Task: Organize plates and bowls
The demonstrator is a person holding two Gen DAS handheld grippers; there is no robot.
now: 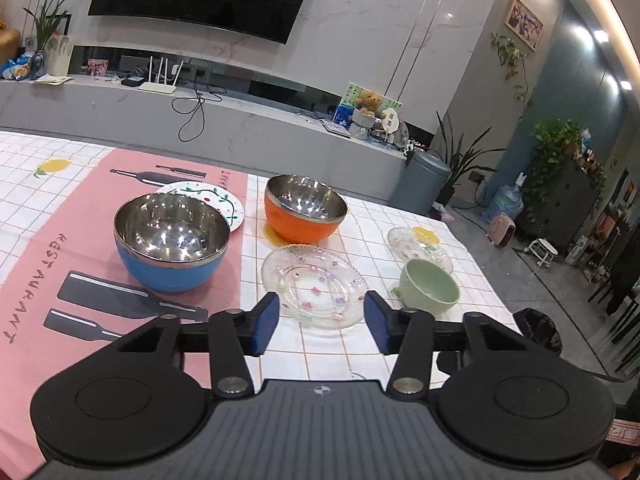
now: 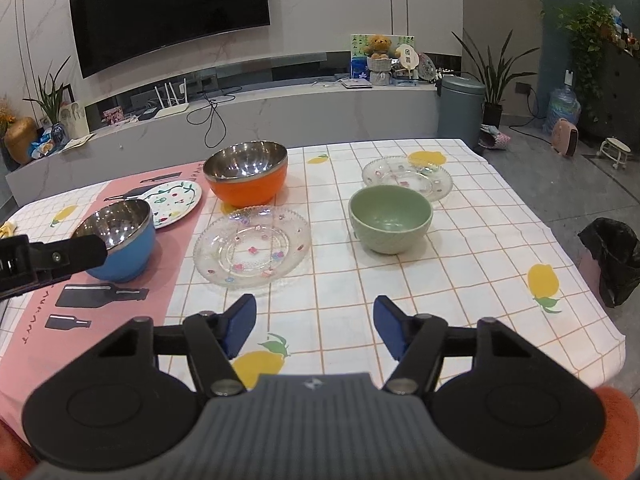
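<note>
On the table stand a blue steel-lined bowl, an orange steel-lined bowl and a green ceramic bowl. A clear glass plate lies in the middle, a second glass plate behind the green bowl, and a white painted plate behind the blue bowl. My left gripper is open and empty, just before the near glass plate. My right gripper is open and empty above the cloth.
The table carries a checked lemon-print cloth with a pink mat on the left. Its right edge drops to the floor, where a black bin bag stands. The left gripper's body shows at the left of the right wrist view.
</note>
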